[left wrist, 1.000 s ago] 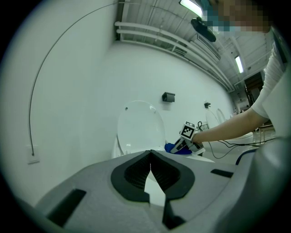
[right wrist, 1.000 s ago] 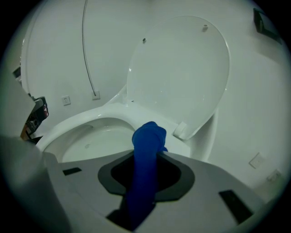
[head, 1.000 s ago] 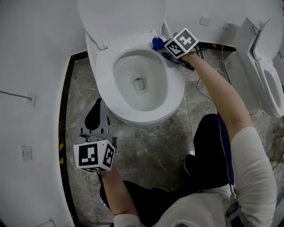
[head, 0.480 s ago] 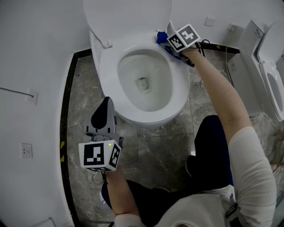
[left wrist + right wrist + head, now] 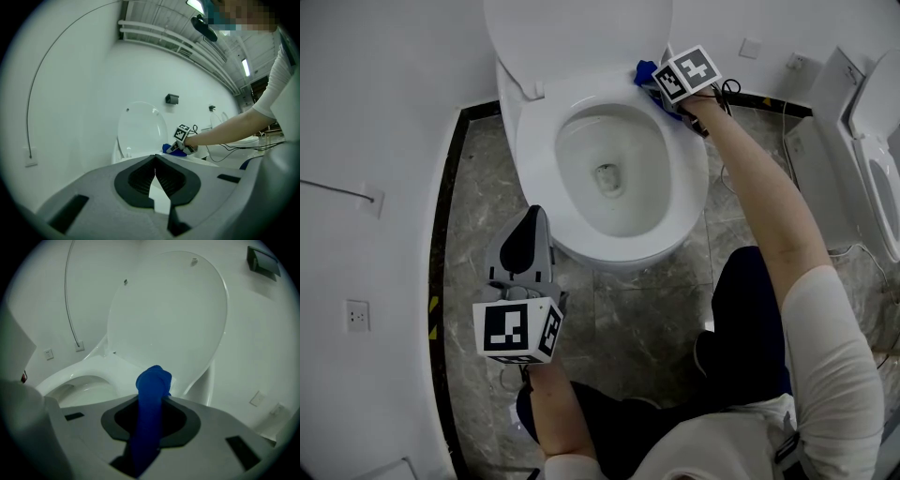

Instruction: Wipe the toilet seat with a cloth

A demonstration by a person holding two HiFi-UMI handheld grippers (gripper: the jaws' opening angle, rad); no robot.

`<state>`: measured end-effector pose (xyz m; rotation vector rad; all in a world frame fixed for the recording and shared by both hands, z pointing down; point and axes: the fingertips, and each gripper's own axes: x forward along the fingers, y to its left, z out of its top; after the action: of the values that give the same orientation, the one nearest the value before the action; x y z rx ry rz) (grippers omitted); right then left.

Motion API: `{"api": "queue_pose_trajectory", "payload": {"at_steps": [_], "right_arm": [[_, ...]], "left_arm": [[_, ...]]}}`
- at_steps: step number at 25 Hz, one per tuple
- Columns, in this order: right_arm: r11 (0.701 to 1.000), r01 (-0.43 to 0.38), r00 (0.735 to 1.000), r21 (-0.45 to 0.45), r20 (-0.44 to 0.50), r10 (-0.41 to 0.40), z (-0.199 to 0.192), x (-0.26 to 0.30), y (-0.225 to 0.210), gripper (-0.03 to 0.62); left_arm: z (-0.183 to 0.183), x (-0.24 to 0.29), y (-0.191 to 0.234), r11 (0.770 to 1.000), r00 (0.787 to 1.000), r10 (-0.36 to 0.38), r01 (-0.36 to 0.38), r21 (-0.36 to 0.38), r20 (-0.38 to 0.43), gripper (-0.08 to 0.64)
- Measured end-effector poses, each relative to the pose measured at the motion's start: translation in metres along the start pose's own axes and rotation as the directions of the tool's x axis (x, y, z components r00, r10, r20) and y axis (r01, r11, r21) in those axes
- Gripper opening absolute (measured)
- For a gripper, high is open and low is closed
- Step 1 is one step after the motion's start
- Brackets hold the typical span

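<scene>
Item: blue cloth point(image 5: 151, 394), soft fabric bunched into a thick roll, its rounded end standing past the jaws. Location: at the back right edge of the white oval toilet seat point(image 5: 682, 187), below the raised white lid point(image 5: 581, 28). My right gripper point(image 5: 656, 86) is clamped on it. My left gripper point(image 5: 154, 174), jaws pressed together with nothing between, I see held over the grey marble floor point(image 5: 628, 319) off the seat's front left edge

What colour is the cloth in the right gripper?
Solid blue cloth, clearest in the right gripper view.
</scene>
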<state>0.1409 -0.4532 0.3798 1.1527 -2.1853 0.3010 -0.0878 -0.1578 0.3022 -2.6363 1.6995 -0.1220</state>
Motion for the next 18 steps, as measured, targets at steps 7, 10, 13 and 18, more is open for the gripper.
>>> {"api": "queue_pose_trajectory", "payload": {"at_steps": [7, 10, 13, 18], "right_arm": [[0.999, 0.033, 0.999, 0.013, -0.004, -0.033, 0.007, 0.006, -0.002, 0.094], [0.999, 0.05, 0.999, 0.011, -0.001, -0.05, 0.01, 0.009, -0.001, 0.092], [0.998, 0.065, 0.998, -0.001, 0.007, -0.065, 0.014, 0.012, 0.001, 0.094], [0.998, 0.063, 0.998, 0.004, 0.001, -0.063, 0.019, 0.018, 0.003, 0.092]], "left_arm": [[0.005, -0.001, 0.0, 1.0, 1.0, 0.002, -0.002, -0.011, 0.012, 0.009], [0.005, 0.001, 0.001, 1.0, 1.0, 0.001, 0.0, -0.014, 0.014, 0.009], [0.003, 0.001, 0.001, 1.0, 1.0, -0.001, 0.001, -0.012, 0.01, 0.009], [-0.002, 0.002, 0.002, 1.0, 1.0, -0.003, 0.003, -0.012, -0.001, 0.009]]}}
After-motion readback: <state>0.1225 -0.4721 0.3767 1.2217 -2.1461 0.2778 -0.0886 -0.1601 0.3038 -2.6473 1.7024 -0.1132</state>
